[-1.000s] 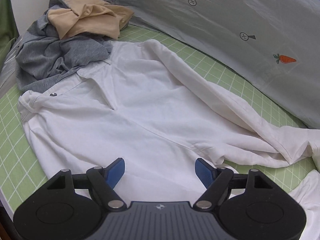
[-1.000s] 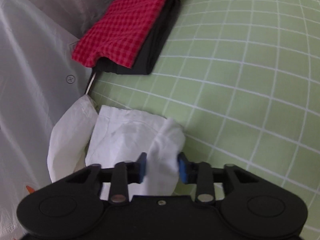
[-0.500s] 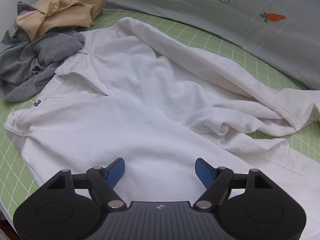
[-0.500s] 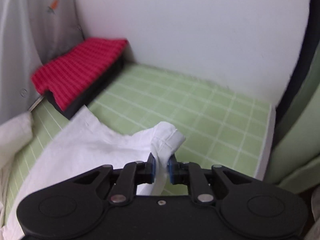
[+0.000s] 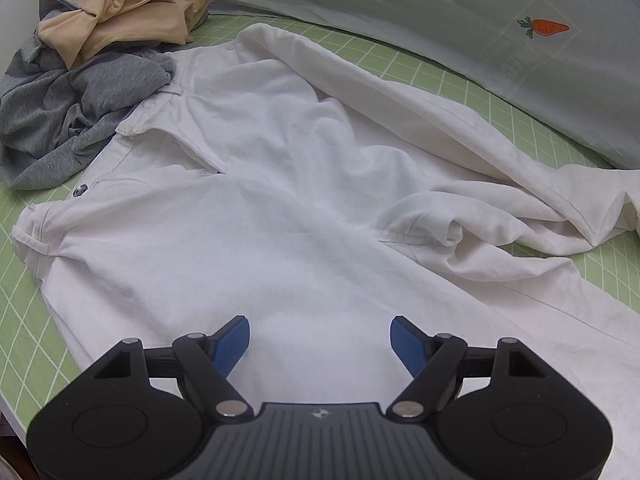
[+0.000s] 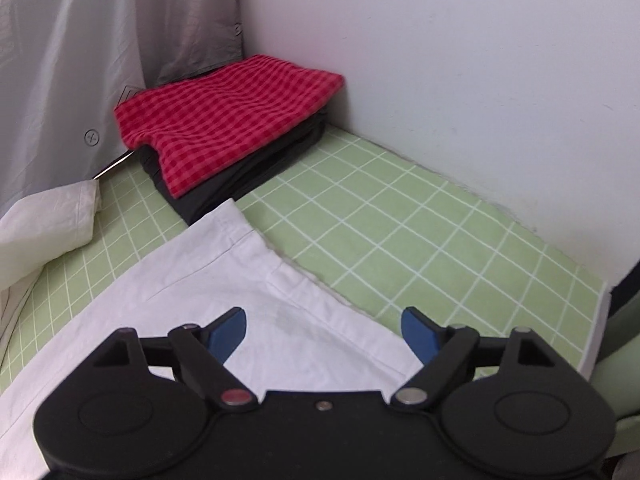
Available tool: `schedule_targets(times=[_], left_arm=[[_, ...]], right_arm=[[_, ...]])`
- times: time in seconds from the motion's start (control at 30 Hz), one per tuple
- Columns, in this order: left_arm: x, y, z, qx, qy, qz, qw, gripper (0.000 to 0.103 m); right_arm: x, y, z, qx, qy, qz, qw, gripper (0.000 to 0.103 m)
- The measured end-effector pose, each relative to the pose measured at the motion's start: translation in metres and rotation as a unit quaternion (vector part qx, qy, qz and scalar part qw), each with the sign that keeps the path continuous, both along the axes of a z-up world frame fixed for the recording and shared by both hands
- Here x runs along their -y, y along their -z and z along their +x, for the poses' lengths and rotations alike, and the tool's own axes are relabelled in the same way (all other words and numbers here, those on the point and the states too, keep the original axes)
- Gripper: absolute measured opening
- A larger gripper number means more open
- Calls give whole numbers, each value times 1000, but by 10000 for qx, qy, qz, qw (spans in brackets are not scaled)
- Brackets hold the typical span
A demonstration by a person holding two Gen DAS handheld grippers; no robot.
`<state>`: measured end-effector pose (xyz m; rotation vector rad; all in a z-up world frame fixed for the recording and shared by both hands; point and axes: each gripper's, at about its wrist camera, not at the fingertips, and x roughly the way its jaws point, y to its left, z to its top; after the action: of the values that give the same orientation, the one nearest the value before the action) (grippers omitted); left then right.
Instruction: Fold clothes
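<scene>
Blue-padded jaws of the left gripper (image 5: pixel 320 342) stand wide apart, holding nothing, above the white trousers (image 5: pixel 280 208) spread on the green grid mat (image 5: pixel 24 320). Right gripper (image 6: pixel 323 330): jaws equally wide, empty, over a flat trouser leg hem (image 6: pixel 240 236). Beyond lie a grey garment (image 5: pixel 68 120), a beige garment (image 5: pixel 128 16) and a folded red checked cloth (image 6: pixel 224 116) on a folded black garment (image 6: pixel 244 172).

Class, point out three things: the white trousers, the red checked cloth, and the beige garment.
white trousers (image 5: pixel 304 240), left wrist view, seat area.
red checked cloth (image 6: pixel 228 116), right wrist view, top face.
beige garment (image 5: pixel 120 20), left wrist view, middle folds.
</scene>
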<state>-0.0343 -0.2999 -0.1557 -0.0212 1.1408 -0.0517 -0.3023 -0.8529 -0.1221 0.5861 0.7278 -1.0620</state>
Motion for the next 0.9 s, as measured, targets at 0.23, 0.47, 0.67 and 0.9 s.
schedule_targets(times=[0.23,0.47,0.67,0.9], left_arm=[[4,4,-5,-114,9,79,9999,79],[1,9,-15,-240,9,34,9997,79],[-15,-1,-28,-98,-58,-162,9998,79],[-66,-13,-40,27,-287,-248,9993,80]], right_arm=[[-10,34,36,-134,-652,412,9969,85],[-42,58,33,-624,-908,439,9929,95],[-62,52,27,-903,-1084,445,9890,97],[-110,26,46,-519,-1439,486,9870,97]])
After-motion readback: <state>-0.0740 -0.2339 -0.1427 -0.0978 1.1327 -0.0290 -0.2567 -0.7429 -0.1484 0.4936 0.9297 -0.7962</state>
